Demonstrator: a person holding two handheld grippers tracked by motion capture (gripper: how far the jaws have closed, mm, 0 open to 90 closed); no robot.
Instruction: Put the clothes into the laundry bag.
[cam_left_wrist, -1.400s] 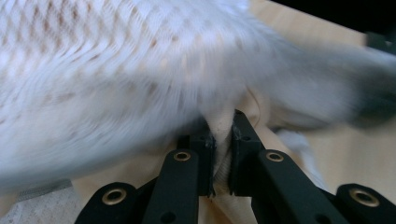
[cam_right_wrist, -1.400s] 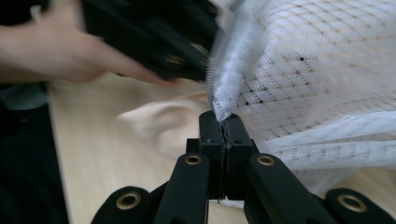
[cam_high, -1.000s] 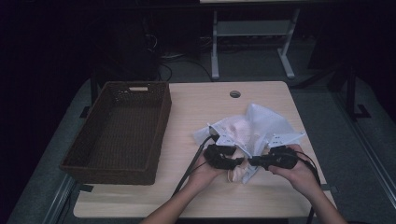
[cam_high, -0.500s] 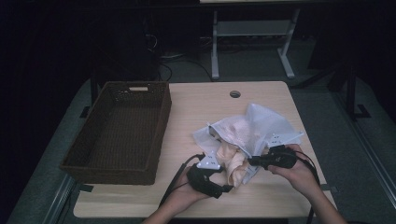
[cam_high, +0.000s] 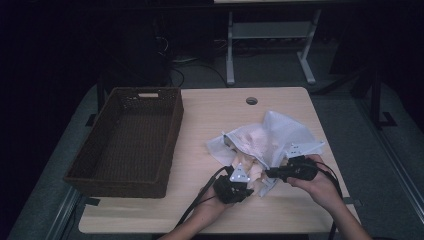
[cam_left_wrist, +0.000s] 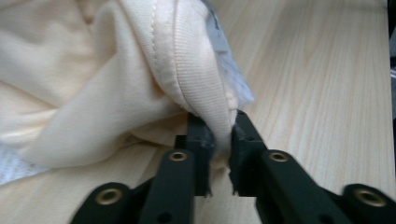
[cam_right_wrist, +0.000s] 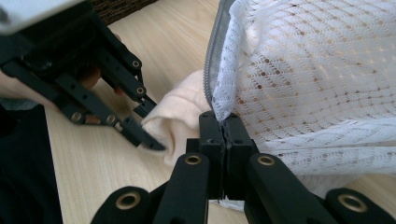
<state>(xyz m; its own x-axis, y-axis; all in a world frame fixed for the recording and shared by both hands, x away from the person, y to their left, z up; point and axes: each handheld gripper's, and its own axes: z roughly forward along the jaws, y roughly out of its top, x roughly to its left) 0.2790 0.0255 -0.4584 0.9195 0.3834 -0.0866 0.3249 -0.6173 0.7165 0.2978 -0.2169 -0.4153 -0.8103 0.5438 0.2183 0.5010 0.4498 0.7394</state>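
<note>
The cream garment (cam_left_wrist: 107, 79) lay near the table's (cam_high: 210, 107) front edge, partly inside the white mesh laundry bag (cam_high: 285, 132) and partly spilling out of its zippered mouth toward the person. The wicker basket (cam_high: 127, 142) stood well apart, at the table's left.

Left gripper (cam_left_wrist: 219, 140): jaws had just been closing, and in the left gripper view they pinched a ribbed hem fold of the garment, with only a narrow gap between them that the cloth took up. Right gripper (cam_right_wrist: 225, 133): jaws pressed fully together on the bag's edge, right beside the grey zipper tape (cam_right_wrist: 212, 60). The two grippers sat close, facing each other across the bag mouth (the left gripper also showed in the right gripper view, nipping the cloth).

Handling judgement: the garment looked light, soft and limp. It would drape and bunch rather than hold any shape, and a knit like this probably stretches before it slides. The stitched hem was the better hold, being thicker and less likely to slip from the pads than a single layer. The mesh looked light and snag-prone, so the reinforced zipper edge seemed the right anchor. Likely risk: the garment dragging the bag along if the right grip gave way.
</note>
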